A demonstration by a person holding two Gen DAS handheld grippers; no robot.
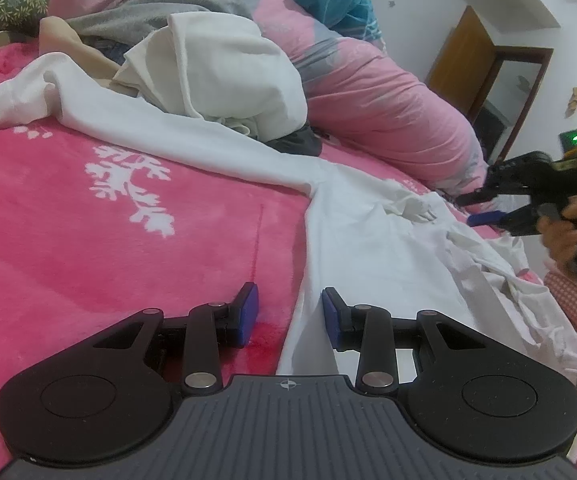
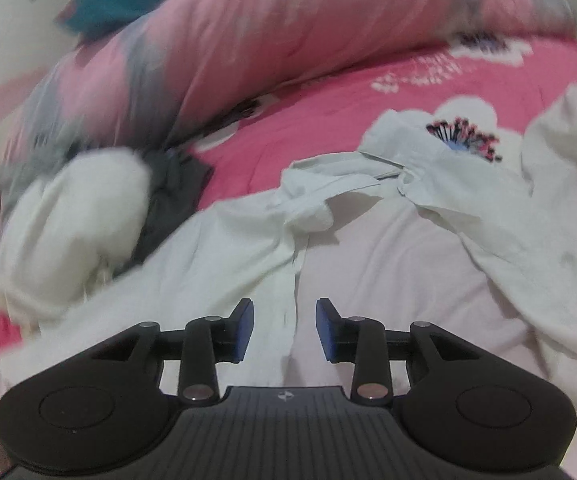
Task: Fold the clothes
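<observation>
A white long-sleeved shirt [image 1: 368,240] lies spread on the pink bed cover [image 1: 108,240], one sleeve stretched toward the far left. My left gripper [image 1: 290,312] is open and empty, low over the shirt's left side edge. The right wrist view shows the same shirt [image 2: 368,260] with its collar and button placket facing me. My right gripper [image 2: 284,328] is open and empty just above the placket. It also shows in the left wrist view [image 1: 484,208] at the far right, over the shirt's crumpled part.
A heap of white cloth [image 1: 228,80] and a dark garment [image 1: 296,142] lie beyond the shirt. A rolled pink and grey quilt [image 1: 368,92] runs along the far side. A green patterned cushion [image 1: 4,0] sits at the far left.
</observation>
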